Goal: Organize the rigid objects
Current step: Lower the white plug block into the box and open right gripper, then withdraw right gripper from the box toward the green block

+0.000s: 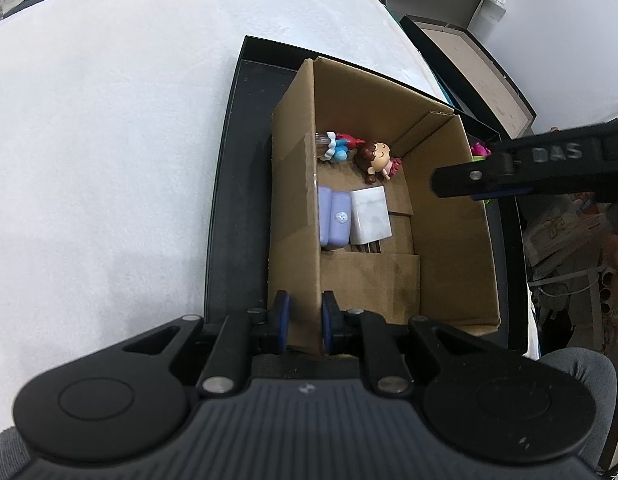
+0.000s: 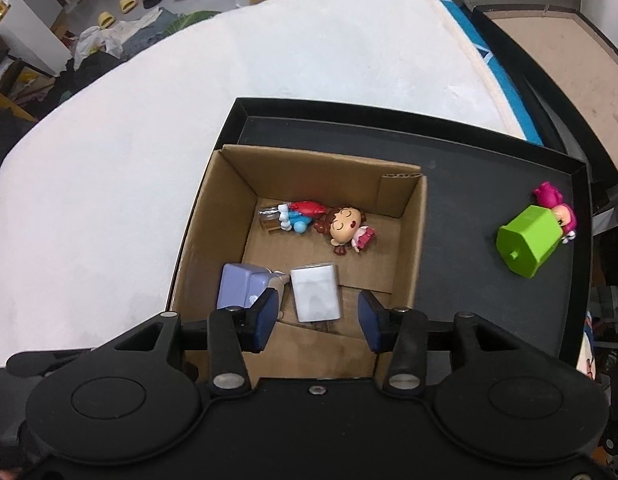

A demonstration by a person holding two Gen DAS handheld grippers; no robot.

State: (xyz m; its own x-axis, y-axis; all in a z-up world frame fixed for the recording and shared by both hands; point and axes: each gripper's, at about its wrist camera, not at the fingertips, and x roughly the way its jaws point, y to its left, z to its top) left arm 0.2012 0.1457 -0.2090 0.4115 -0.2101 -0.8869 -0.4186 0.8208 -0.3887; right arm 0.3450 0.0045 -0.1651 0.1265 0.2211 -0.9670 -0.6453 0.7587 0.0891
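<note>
An open cardboard box stands in a black tray. My left gripper is shut on the box's near left wall, one pad on each side of the cardboard. On the box floor lie a white block, a purple case, a brown-haired doll and a blue and red figure. My right gripper hangs open above the white block without touching it. A green block and a pink figure lie on the tray outside the box.
The tray rests on a white padded surface. A second black-rimmed tray with a brown floor stands beyond the right edge. The right tool's black arm reaches in over the box's right wall. Clutter covers the floor behind.
</note>
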